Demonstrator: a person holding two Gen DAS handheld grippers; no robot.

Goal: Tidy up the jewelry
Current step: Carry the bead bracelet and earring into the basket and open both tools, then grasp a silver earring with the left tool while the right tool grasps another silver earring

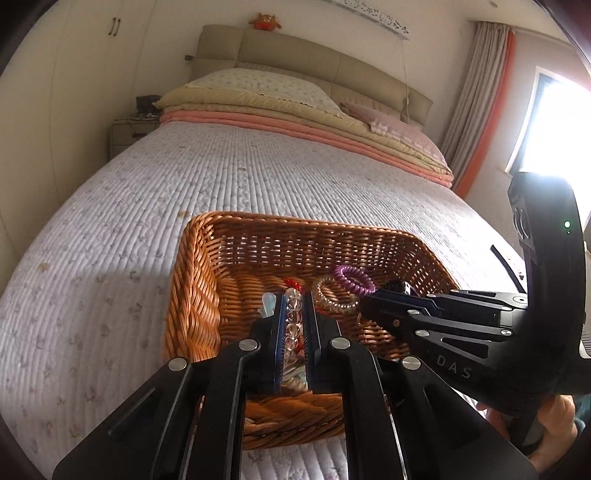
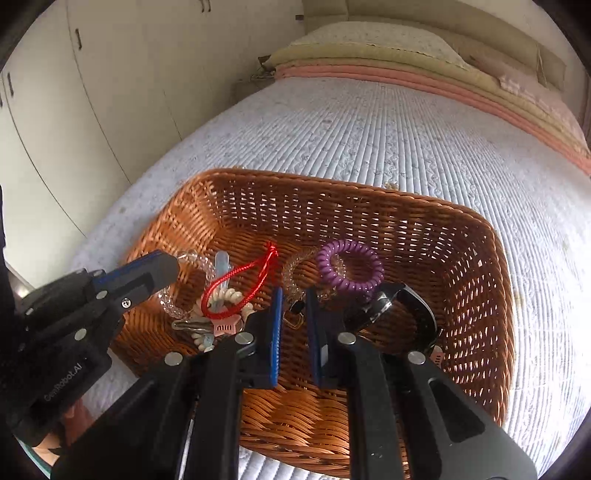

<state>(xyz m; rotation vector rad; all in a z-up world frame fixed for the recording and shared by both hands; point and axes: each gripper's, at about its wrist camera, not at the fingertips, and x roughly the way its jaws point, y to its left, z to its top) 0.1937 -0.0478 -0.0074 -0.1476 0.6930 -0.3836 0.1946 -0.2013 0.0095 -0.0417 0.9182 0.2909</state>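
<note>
Evidently both grippers are delivering jewelry into the woven brown wicker basket [image 2: 480, 258] on the quilted bed: left gripper [image 1: 294, 325] clamps a clear beaded bracelet [image 1: 293, 314]; right gripper [image 2: 295, 325] pinches a small dark pendant [image 2: 295, 312], apparently for release.

Quilted bedspread [image 1: 258, 177], stacked pillows [image 1: 258, 88], plush toy [image 1: 264, 21], curtain [image 1: 476, 103], possibly nightstand [image 1: 129, 134].

Quilted bed [image 1: 258, 177], bright window [image 1: 550, 125], wardrobes [image 2: 74, 110]

From my remote station I log a bed [image 1: 258, 177] with a pale quilted cover carrying a wicker basket [image 1: 192, 280] near its foot and folded blankets [image 1: 295, 122] with pillows [image 1: 258, 86] at its head.
</note>
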